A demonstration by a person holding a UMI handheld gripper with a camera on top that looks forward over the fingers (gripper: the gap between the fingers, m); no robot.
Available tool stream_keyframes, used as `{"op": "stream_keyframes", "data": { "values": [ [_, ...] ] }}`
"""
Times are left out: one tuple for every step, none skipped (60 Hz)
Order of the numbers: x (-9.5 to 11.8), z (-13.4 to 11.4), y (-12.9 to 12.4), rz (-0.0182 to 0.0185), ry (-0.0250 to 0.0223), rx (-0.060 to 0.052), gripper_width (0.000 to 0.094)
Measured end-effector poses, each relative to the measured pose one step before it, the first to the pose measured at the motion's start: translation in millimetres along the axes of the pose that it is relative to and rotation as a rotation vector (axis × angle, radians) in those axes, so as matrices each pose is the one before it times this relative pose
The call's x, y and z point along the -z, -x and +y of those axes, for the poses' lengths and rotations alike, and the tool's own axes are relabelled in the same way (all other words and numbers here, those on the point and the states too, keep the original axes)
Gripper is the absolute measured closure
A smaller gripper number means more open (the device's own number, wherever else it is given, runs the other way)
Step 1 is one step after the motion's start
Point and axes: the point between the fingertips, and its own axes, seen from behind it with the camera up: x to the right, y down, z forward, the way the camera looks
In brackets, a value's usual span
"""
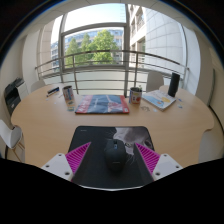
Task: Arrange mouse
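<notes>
We see the mouse (116, 154) lying on the black mouse pad (105, 135), between our gripper (112, 158) fingers, which stand apart. To grasp well, we should centre it and close evenly on its flanks.

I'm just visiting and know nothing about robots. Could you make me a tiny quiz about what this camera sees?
1. True or false: the mouse lies on the dark mouse mat, between the gripper fingers.
2. The fingers are: A) clamped on the mouse B) open, with gaps either side.
3. What stands beyond the table?

Key: 1 true; 2 B; 3 a railing and a window with trees outside.
</notes>
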Motion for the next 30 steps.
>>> {"op": "stream_keyframes", "data": {
  "values": [
    [8.49, -2.15, 1.61, 0.00224, -0.00431, 0.0031, 0.0090],
    [8.84, -2.99, 1.61, 0.00180, -0.00622, 0.0017, 0.0088],
    [8.97, -2.74, 1.29, 0.00137, -0.00739, 0.0006, 0.0088],
    [9.03, -2.30, 1.60, 0.00053, -0.00662, 0.0008, 0.0089],
    [9.04, -1.99, 1.94, 0.00039, -0.00542, 0.0007, 0.0091],
    [9.03, -1.65, 1.73, 0.00026, -0.00411, 0.0013, 0.0089],
    [8.64, -1.42, 1.70, -0.00021, -0.00435, 0.0018, 0.0088],
    [8.51, -2.76, 0.38, 0.00029, -0.00330, 0.0031, 0.0090],
    [8.66, -0.72, 1.31, 0.00176, -0.00420, 0.0026, 0.0090],
    [8.77, -1.19, 1.26, 0.00219, -0.00190, 0.0012, 0.0088],
    [8.31, -0.68, 1.43, 0.00290, -0.00352, 0.0006, 0.0088],
    [7.94, -0.51, 1.44, 0.00143, -0.00385, 0.0013, 0.0088],
    [8.65, -0.32, 1.65, 0.00050, -0.00407, 0.0022, 0.0089],
    [8.37, 0.03, 1.72, 0.00009, -0.00365, 0.0023, 0.0089],
    [8.03, 0.73, 1.69, 0.00013, -0.00204, 0.0021, 0.0089],
    [8.59, 0.73, 1.43, 0.00023, -0.00173, 0.0013, 0.0089],
    [8.18, 0.85, 1.93, -0.00048, -0.00218, 0.0009, 0.0089],
    [9.22, 1.41, 1.71, -0.00039, -0.00416, 0.0016, 0.0089],
    [8.61, 0.60, 2.40, -0.00141, -0.00283, 0.0015, 0.0089],
    [7.58, 1.50, 1.28, -0.00120, -0.00475, 0.0026, 0.0090],
    [6.33, 0.83, 1.40, -0.00015, -0.00474, 0.0020, 0.0090],
    [7.05, 1.76, 1.31, 0.00140, -0.00255, 0.0015, 0.0091],
    [6.54, 2.60, 0.69, 0.00180, -0.00029, 0.0022, 0.0091],
    [6.28, 2.55, 1.04, 0.00146, -0.00053, 0.0026, 0.0091],
    [10.17, 2.04, 2.07, 0.00224, -0.00195, 0.0021, 0.0091],
    [6.78, 1.51, 0.66, 0.00158, -0.00352, 0.0013, 0.0091],
    [6.32, 1.61, 0.42, 0.00134, -0.00341, 0.0006, 0.0091],
    [7.58, 2.14, 0.92, -0.00025, -0.00101, -0.0012, 0.0090],
    [5.64, 1.98, -0.16, -0.00086, -0.00048, -0.0006, 0.0092],
    [5.47, 2.17, 0.82, -0.00142, 0.00007, -0.0017, 0.0091]
  ]
}}
